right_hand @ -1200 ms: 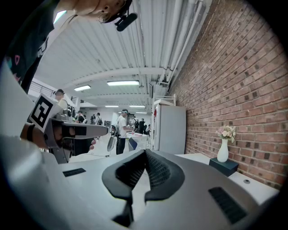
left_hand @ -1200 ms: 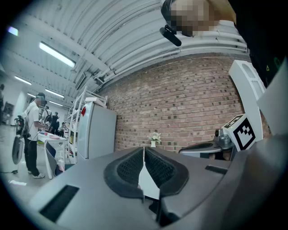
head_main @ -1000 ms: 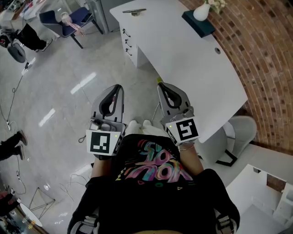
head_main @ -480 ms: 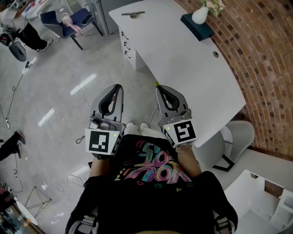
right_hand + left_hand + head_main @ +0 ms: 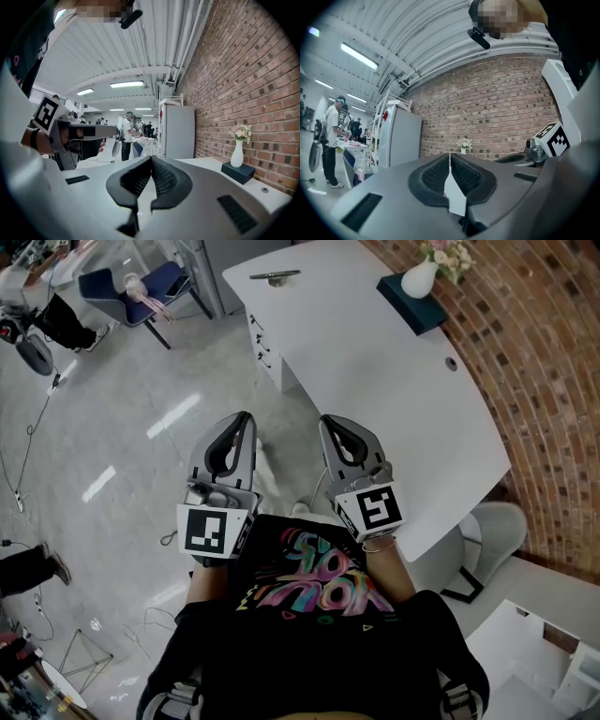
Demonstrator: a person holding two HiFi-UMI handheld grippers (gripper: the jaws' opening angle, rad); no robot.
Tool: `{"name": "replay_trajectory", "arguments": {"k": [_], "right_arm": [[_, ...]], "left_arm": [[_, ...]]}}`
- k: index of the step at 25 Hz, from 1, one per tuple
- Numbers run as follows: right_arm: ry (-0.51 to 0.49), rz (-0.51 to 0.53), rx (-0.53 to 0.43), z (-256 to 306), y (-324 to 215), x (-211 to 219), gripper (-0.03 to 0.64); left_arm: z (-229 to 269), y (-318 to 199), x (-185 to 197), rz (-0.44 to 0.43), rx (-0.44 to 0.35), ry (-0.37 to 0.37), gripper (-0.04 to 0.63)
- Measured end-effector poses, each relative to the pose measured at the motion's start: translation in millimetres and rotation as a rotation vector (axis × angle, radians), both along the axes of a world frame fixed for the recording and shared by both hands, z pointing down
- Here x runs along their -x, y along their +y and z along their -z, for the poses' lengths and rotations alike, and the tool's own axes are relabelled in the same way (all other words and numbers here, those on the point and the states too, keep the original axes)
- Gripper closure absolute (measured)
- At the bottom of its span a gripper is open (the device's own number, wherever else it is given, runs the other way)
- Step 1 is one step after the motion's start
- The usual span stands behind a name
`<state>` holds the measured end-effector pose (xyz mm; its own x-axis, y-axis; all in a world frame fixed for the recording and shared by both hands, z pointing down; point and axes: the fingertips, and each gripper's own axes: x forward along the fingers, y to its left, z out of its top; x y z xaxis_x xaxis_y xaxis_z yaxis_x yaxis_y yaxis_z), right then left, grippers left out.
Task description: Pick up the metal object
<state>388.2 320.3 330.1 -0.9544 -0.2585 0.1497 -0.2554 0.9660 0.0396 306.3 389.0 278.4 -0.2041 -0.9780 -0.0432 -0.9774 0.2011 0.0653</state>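
Metal object [image 5: 275, 277]: slim, lies flat at the far end of the white table [image 5: 375, 381], near its far-left corner, nothing touching it. It's untouched, so the pick-up isn't started as far as the pics show. All of it is left, I'd say: get to that end, open a tool, close on the object, lift.

Left tool [image 5: 244, 420] & right tool [image 5: 328, 421] are held side by side in front of the person. The left one is over the floor [image 5: 122, 427], the right one at the table's near edge, both well apart from the object. Each is pressed together, pads meeting at the tips, nothing pinched.

Around: a vase [image 5: 418, 280] w/ flowers stands on a dark box [image 5: 411, 294] at the table's far-right side by the brick wall [image 5: 544, 381], apart from the object. There's a small round hole [image 5: 450, 363] in the top, and drawers [image 5: 262, 334] under the far end.

Nothing lies on the top between tools & object, so prob. only the table's own length is in the way. Reaching across looks too far; going along the floor side seems the route. The chair [image 5: 141, 282] & cables sit off to the left, likely clear of it.
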Motion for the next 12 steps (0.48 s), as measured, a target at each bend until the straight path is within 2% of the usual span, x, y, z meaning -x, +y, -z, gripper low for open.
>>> {"name": "replay_trajectory", "arguments": {"k": [4, 7, 12], "right_arm": [[0.001, -0.05, 0.033, -8.4, -38.0, 56.2, 0.598], [0.008, -0.078, 0.05, -6.9, -68.5, 106.9, 0.598], [0.037, -0.101, 0.008, 1.2, -112.5, 189.2, 0.598]], "left_arm": [[-2.2, -42.4, 59.6, -0.033, -0.009, 0.003, 0.563], [-1.1, -75.0, 113.9, -0.068, 0.02, -0.011, 0.563], [4.1, -121.4, 202.2, -0.126, 0.03, -0.024, 0.563]]}}
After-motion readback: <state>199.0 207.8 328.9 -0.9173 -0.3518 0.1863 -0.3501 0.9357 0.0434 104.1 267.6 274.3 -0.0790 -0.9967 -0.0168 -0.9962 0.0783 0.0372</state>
